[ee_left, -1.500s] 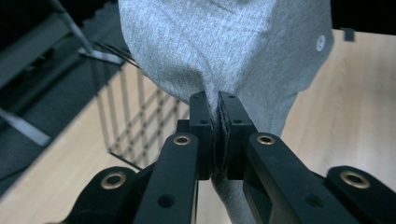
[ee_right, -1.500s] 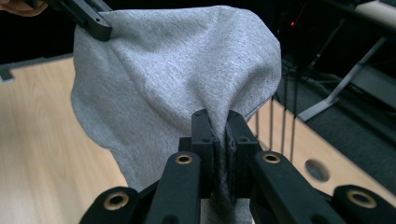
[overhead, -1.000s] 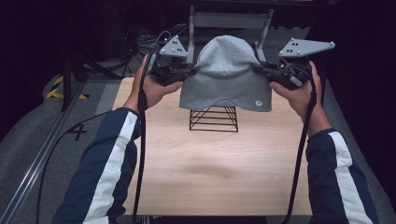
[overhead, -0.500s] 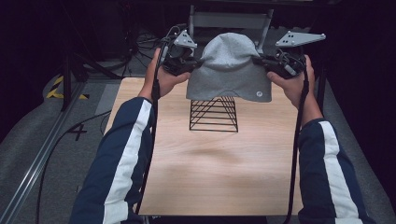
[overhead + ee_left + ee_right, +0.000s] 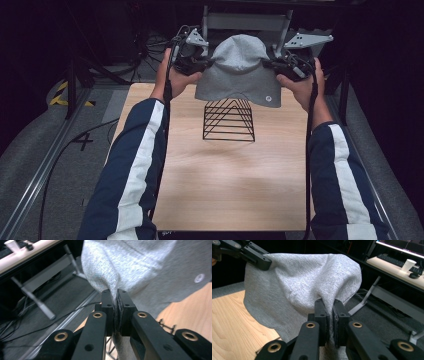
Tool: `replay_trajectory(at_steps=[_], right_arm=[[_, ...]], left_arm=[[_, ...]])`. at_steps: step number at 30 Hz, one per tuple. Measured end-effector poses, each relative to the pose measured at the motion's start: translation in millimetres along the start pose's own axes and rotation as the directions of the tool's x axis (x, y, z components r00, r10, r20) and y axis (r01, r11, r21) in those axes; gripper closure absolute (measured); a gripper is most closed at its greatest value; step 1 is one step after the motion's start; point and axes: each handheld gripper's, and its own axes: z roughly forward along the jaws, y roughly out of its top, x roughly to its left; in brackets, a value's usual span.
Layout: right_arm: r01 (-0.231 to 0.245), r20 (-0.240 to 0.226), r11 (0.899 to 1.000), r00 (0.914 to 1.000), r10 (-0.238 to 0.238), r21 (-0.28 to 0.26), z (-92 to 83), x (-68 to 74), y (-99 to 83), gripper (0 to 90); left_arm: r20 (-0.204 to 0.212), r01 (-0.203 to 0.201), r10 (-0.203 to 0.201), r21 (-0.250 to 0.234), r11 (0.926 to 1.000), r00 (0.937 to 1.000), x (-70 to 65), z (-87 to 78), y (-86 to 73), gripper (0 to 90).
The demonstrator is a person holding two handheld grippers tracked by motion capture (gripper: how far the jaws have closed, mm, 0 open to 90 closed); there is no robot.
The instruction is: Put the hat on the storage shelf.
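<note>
A grey knit beanie (image 5: 239, 70) hangs in the air above the far end of the wooden table (image 5: 230, 185), stretched between both grippers. My left gripper (image 5: 206, 62) is shut on its left side, fabric pinched between the jaws, seen close in the left gripper view (image 5: 117, 293). My right gripper (image 5: 270, 64) is shut on the beanie's right side (image 5: 329, 302). A small round white badge (image 5: 268, 99) marks the beanie's lower right. Below the beanie (image 5: 150, 267) a black wire rack (image 5: 229, 120) stands on the table, its top just under the hem.
A metal frame (image 5: 247, 22) stands beyond the table's far edge. Cables (image 5: 60, 150) trail over the grey floor at the left. In the right gripper view a desk with a keyboard (image 5: 397, 261) and a white cup (image 5: 407, 265) lies behind.
Both grippers have carried the beanie up and farther away from the person. The wire rack, covered a second ago, now stands bare beneath the hem.
</note>
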Motion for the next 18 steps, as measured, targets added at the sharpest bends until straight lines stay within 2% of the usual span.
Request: replay_trajectory(at_steps=[1, 2, 3, 5, 8, 13, 14, 18], right_arm=[[0.0, -0.002, 1.0, 1.0, 0.0, 0.0, 1.7, -0.2, -0.8, 84.3], [0.0, -0.002, 1.0, 1.0, 0.0, 0.0, 1.7, -0.2, -0.8, 84.3], [-0.013, -0.01, 1.0, 0.9999, 0.013, -0.001, 6.0, -0.2, -4.1, 84.3], [-0.012, -0.02, 1.0, 0.9997, 0.012, 0.005, 8.5, 0.9, -7.2, 84.3], [-0.016, -0.048, 1.0, 0.9987, 0.016, 0.002, 9.7, 3.6, -11.9, 84.3], [-0.009, -0.076, 1.0, 0.9971, 0.009, -0.006, 4.7, 7.8, -13.8, 84.3], [-0.006, -0.08, 1.0, 0.9968, 0.005, -0.008, 2.8, 8.0, -14.0, 84.3], [-0.008, -0.096, 0.999, 0.9954, 0.004, -0.036, -9.0, 9.8, -13.3, 84.4]], left_arm=[[0.013, 0.017, -0.016, -0.016, 0.9997, 0.9998, 1.4, 1.2, -2.2, 85.6], [0.013, 0.017, -0.016, -0.016, 0.9997, 0.9998, 1.4, 1.2, -2.2, 85.6], [0.032, 0.027, -0.026, -0.014, 0.9995, 0.9992, 1.6, 4.1, -7.5, 85.6], [0.048, 0.026, -0.026, -0.006, 0.9996, 0.9985, 0.2, 6.2, -12.4, 85.6], [0.079, 0.04, -0.038, -0.024, 0.9989, 0.9962, -1.0, 4.2, -18.5, 85.6], [0.1, 0.044, -0.039, -0.046, 0.998, 0.9942, -3.7, -4.2, -21.4, 85.6], [0.109, 0.055, -0.049, -0.057, 0.9969, 0.9928, -5.0, -6.9, -21.6, 85.6], [0.13, 0.04, -0.028, -0.091, 0.995, 0.9911, -12.1, -15.9, -22.7, 85.6]])
